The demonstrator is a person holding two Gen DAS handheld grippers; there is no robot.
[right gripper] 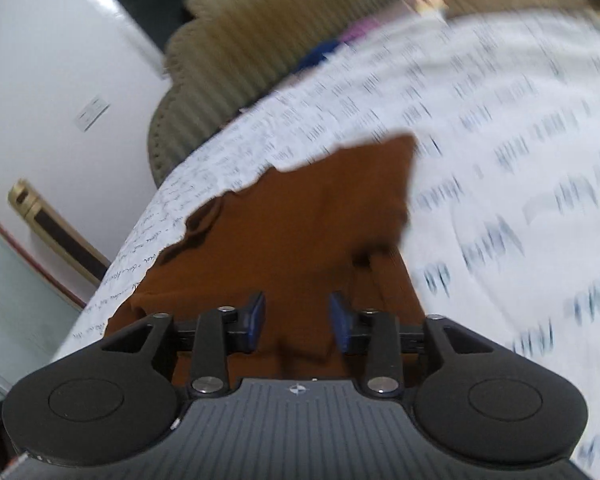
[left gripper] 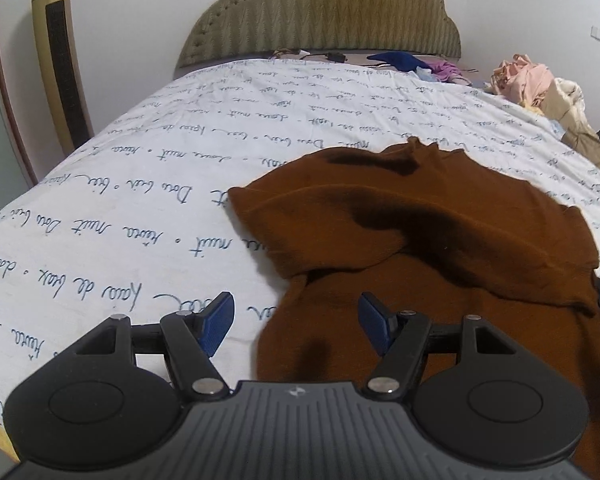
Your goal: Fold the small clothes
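A brown knit garment [left gripper: 440, 240] lies partly folded on the white bedsheet with blue script [left gripper: 140, 200], one layer laid over another. My left gripper [left gripper: 296, 324] is open and empty, low over the garment's near left edge. In the right wrist view the same brown garment [right gripper: 300, 224] lies under my right gripper [right gripper: 298, 320], which is open with its blue pads apart over the cloth and holds nothing. That view is tilted and blurred.
An olive padded headboard [left gripper: 324, 12] stands at the far end of the bed. A pile of pink and beige clothes [left gripper: 540, 84] lies at the far right, with blue and purple items [left gripper: 412, 62] near the headboard. A gold tower fan [left gripper: 56, 52] stands at the left.
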